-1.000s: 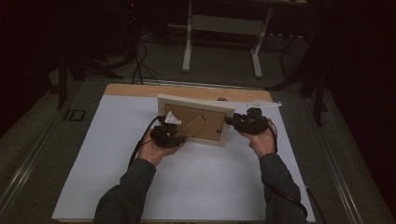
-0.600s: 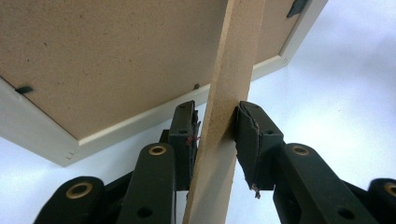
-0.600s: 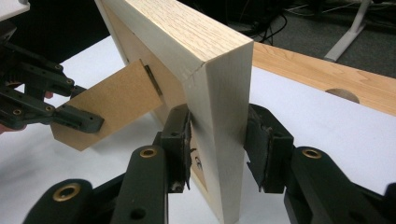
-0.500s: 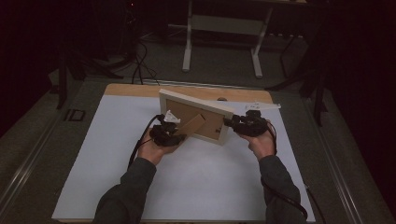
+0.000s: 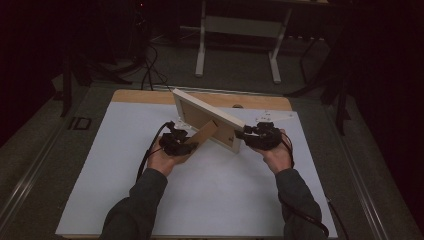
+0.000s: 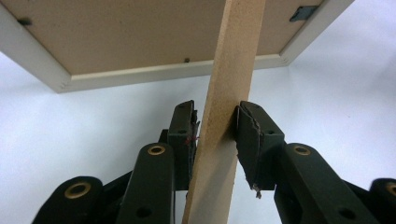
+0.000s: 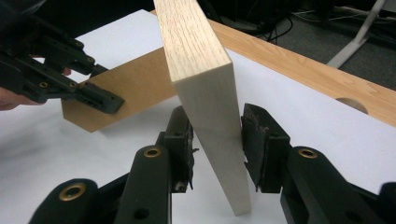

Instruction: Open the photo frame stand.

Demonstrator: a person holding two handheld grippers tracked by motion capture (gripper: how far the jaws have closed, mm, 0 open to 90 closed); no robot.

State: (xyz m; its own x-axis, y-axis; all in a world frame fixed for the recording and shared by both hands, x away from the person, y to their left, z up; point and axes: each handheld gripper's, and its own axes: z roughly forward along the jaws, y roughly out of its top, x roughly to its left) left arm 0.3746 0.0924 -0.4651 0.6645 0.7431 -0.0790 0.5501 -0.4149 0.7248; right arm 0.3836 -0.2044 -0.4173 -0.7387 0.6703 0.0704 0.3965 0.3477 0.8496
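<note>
While the wooden picture frame point(image 5: 207, 120) stands tilted on edge over the white sheet point(image 5: 215, 200) near the far side of the table, its brown easel leg point(image 5: 204, 135) sticks out from the back toward the person. Pinching that leg between its pads is the left gripper point(image 6: 215, 126), and the right gripper point(image 7: 215, 140) straddles the frame's pale side rail, its jaws just closing in; I cannot tell whether both pads press yet.

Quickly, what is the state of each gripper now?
Left gripper: shut on the stand.
Right gripper: jaws just closing around the frame; contact cannot be told.
</note>
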